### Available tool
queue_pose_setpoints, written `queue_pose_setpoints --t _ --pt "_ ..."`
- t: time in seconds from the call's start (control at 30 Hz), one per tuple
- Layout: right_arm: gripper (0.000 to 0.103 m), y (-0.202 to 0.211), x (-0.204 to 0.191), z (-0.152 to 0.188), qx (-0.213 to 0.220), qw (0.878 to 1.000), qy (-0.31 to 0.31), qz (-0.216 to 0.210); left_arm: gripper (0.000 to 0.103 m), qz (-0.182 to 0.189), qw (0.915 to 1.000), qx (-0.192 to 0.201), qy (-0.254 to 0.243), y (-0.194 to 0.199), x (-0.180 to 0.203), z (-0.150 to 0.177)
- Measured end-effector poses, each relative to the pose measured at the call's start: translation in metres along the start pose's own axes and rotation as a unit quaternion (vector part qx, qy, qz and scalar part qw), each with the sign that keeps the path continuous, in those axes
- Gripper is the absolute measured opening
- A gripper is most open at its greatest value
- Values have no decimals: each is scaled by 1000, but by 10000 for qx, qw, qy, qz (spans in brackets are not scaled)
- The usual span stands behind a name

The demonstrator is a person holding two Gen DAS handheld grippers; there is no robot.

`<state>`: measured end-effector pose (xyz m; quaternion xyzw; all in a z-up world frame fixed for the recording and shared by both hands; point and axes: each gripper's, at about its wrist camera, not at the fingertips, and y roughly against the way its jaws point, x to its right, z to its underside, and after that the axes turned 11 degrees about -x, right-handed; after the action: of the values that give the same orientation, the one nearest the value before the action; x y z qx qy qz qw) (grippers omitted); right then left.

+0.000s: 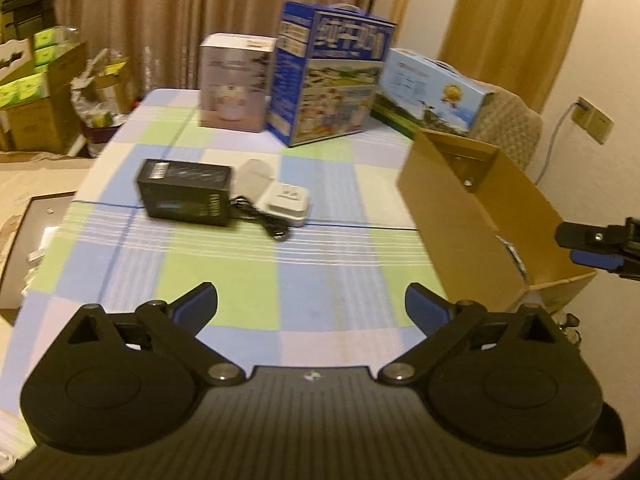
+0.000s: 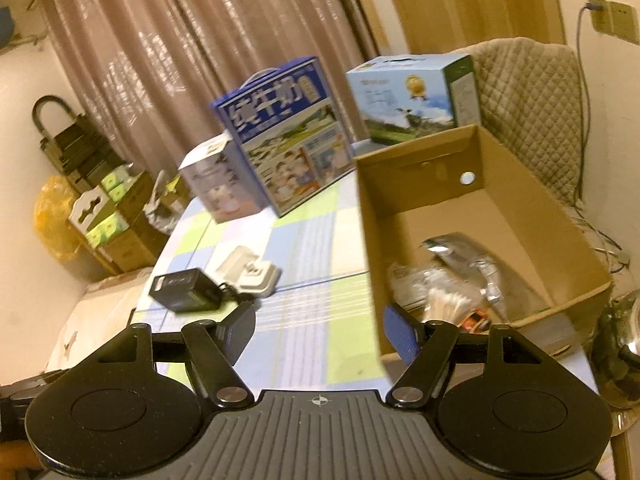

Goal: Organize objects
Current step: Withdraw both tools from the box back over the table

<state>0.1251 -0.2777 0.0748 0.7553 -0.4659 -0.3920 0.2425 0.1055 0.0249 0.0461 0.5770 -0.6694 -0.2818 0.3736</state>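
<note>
On the checked tablecloth (image 1: pixel 248 272) lie a black box (image 1: pixel 184 194), a white adapter (image 1: pixel 286 202) and a black cable (image 1: pixel 264 220), close together. My left gripper (image 1: pixel 312 304) hangs over the cloth short of them, open wide with nothing between its fingers. To the right stands an open cardboard box (image 1: pixel 460 216). In the right wrist view the cardboard box (image 2: pixel 500 208) holds cotton swabs (image 2: pixel 444 304) and shiny wrapped items. My right gripper (image 2: pixel 320 324) is open and empty at the box's near left corner. One of its fingers (image 1: pixel 588 238) shows over the box in the left wrist view.
A tall blue milk carton (image 1: pixel 332 80), a white box (image 1: pixel 236 84) and a light blue box (image 1: pixel 432 88) stand along the table's far edge. A quilted chair back (image 2: pixel 528 112) rises behind the cardboard box. Stacked cartons (image 1: pixel 36 92) crowd the floor at left.
</note>
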Motion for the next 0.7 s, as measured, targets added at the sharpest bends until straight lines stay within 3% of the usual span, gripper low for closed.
queue_pose_setpoints --t 0.37,0.7 --pt "68 -29 -35 11 -256 9993 273 -72 100 -288 9990 75 341 11 -52 8" --pt "68 -53 -46 13 -409 9984 379 -131 102 -400 9980 84 480 0 -74 1"
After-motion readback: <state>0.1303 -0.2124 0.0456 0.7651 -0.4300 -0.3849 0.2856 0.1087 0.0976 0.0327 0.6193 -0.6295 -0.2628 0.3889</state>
